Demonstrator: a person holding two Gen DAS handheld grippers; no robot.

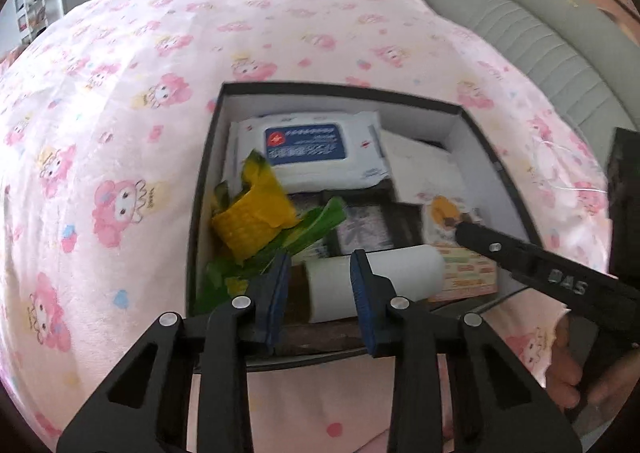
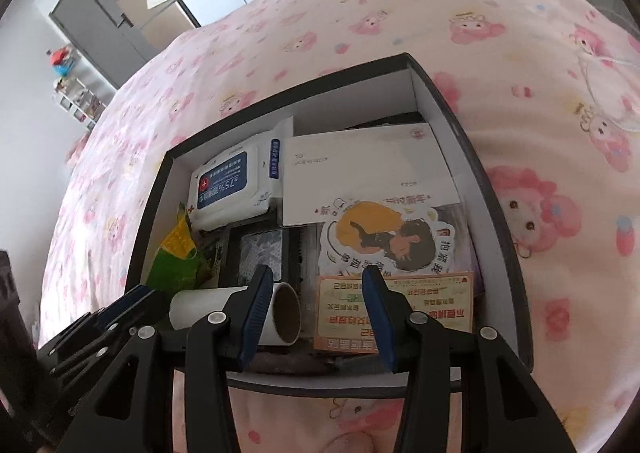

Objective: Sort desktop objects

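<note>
A black box (image 1: 208, 157) with white inner walls sits on the pink patterned cloth; it also shows in the right wrist view (image 2: 496, 189). Inside lie a wet-wipe pack (image 1: 316, 151) (image 2: 232, 185), a toy corn cob (image 1: 256, 213) (image 2: 178, 249), a white paper roll (image 1: 396, 273) (image 2: 276, 313), a white envelope (image 2: 364, 173), a cartoon sticker card (image 2: 384, 241) and an orange card (image 2: 436, 301). My left gripper (image 1: 320, 273) is open over the roll's left end, jaws either side of it. My right gripper (image 2: 316, 285) is open and empty above the box's near edge.
The pink cartoon cloth (image 1: 120, 113) spreads around the box. A grey ribbed cushion (image 1: 532, 33) lies at the far right. A dark object (image 1: 624, 189) stands at the right edge. Cabinets and shelves (image 2: 100, 33) stand beyond the cloth.
</note>
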